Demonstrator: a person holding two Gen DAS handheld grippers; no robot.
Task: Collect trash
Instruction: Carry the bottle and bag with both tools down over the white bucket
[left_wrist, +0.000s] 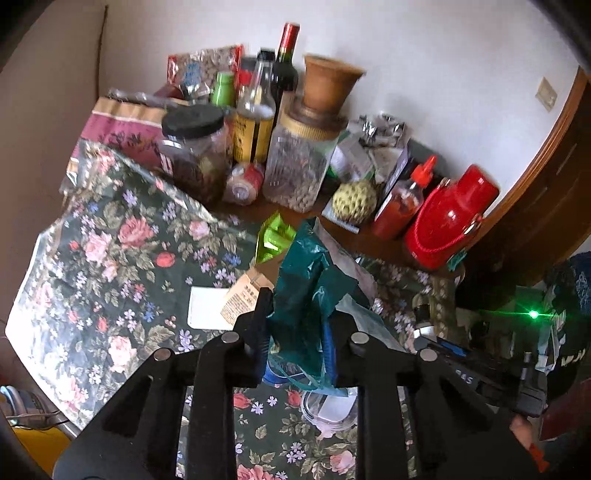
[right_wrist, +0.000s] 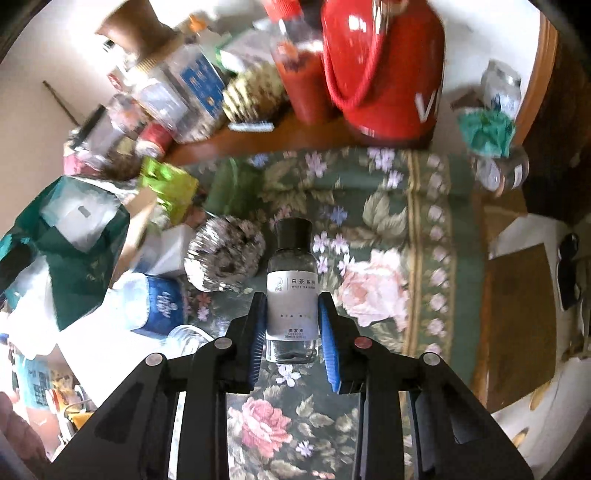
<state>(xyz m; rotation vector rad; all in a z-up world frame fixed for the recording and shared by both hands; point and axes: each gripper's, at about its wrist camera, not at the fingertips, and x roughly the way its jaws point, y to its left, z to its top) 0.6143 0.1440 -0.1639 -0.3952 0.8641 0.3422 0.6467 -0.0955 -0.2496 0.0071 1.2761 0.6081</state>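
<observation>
Left tongs (left_wrist: 299, 328) clamped on green plastic bag (left_wrist: 314, 273), lifted above floral cloth (left_wrist: 110, 240) near bench middle. Right tongs (right_wrist: 291, 325) clamped on small clear bottle (right_wrist: 291, 291) with black cap, just right of crumpled foil ball (right_wrist: 225, 254). Red flask (right_wrist: 384, 66) at far edge.

Left gripper (left_wrist: 301, 325): black plastic frame with angled ribs and triangular cut-outs; four round silver studs across the linkage; blue ribbed pad on one finger. Right gripper (right_wrist: 291, 325): same black frame, both fingers (right_wrist: 328, 332) faced with blue ribbed pads; three silver studs, one red.
</observation>
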